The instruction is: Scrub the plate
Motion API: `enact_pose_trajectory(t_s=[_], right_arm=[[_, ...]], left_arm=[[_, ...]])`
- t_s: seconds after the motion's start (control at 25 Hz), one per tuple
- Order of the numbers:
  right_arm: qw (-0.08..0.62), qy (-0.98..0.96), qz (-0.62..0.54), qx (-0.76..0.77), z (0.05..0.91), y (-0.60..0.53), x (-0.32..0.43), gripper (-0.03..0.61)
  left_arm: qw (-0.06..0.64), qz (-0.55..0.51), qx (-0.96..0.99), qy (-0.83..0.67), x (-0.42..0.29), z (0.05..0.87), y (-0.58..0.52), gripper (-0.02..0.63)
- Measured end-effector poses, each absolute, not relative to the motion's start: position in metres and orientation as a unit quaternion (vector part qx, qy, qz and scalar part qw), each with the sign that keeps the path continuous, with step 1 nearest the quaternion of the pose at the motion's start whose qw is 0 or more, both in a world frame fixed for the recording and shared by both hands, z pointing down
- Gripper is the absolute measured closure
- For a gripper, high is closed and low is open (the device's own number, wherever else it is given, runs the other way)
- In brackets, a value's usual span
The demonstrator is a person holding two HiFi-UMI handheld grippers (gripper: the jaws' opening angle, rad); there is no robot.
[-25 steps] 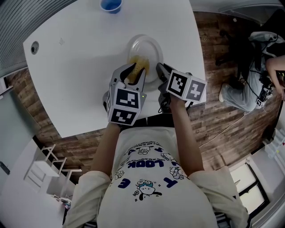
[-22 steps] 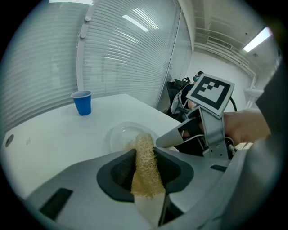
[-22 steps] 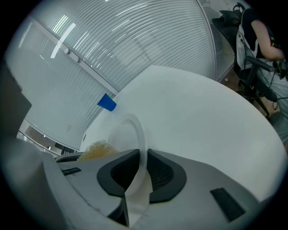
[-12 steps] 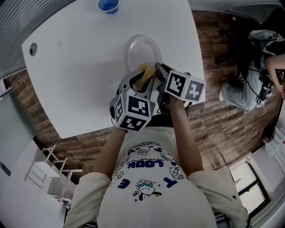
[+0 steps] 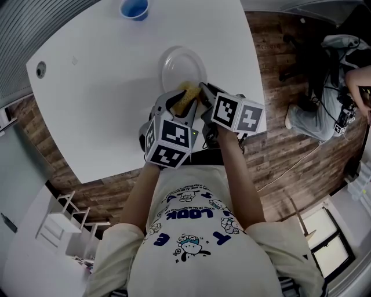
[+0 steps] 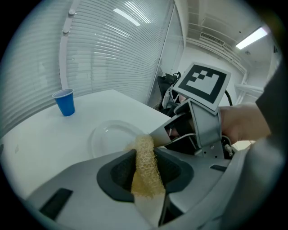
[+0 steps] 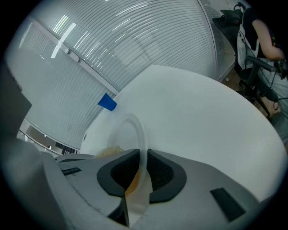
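Note:
A clear round plate [image 5: 181, 66] lies on the white table [image 5: 98, 110], close to its near edge. My right gripper [image 5: 204, 93] is shut on the plate's near rim; in the right gripper view the rim [image 7: 143, 150] runs between its dark pads. My left gripper [image 5: 181, 105] is shut on a yellow mesh sponge [image 5: 187, 94], which sticks up from between its pads [image 6: 118, 173] in the left gripper view. The sponge [image 6: 145, 164] rests at the plate's near edge [image 6: 112, 134], right beside the right gripper [image 6: 198, 114].
A blue cup [image 5: 134, 8] stands at the table's far side, well beyond the plate. A small round hole [image 5: 40, 70] is at the table's left corner. The wooden floor [image 5: 272, 145] lies to the right, where a person [image 5: 333, 98] sits.
The left gripper has drawn the sponge back across the plate toward its near rim, closer to the right gripper, and has rolled a little. The right gripper has kept its hold in place.

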State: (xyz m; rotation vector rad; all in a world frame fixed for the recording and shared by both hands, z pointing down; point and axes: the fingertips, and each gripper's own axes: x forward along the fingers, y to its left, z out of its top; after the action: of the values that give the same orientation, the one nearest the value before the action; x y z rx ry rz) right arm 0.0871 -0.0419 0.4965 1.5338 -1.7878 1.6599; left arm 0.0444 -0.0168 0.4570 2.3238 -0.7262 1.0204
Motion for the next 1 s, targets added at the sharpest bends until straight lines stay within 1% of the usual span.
enact_pose_trajectory(t_s=[0.4,1.0], right_arm=[[0.127,-0.614,0.572,0.528,0.497,-0.042,0.089,0.535],[0.123,-0.611,0.576,0.528,0.497,-0.042,0.089,0.535]], left_arm=[[0.237,0.386,0.851,-0.265,0.046,0.459,-0.024,0.48],[0.254,0.375,0.844,-0.287,0.037,0.457,-0.032,0.48]])
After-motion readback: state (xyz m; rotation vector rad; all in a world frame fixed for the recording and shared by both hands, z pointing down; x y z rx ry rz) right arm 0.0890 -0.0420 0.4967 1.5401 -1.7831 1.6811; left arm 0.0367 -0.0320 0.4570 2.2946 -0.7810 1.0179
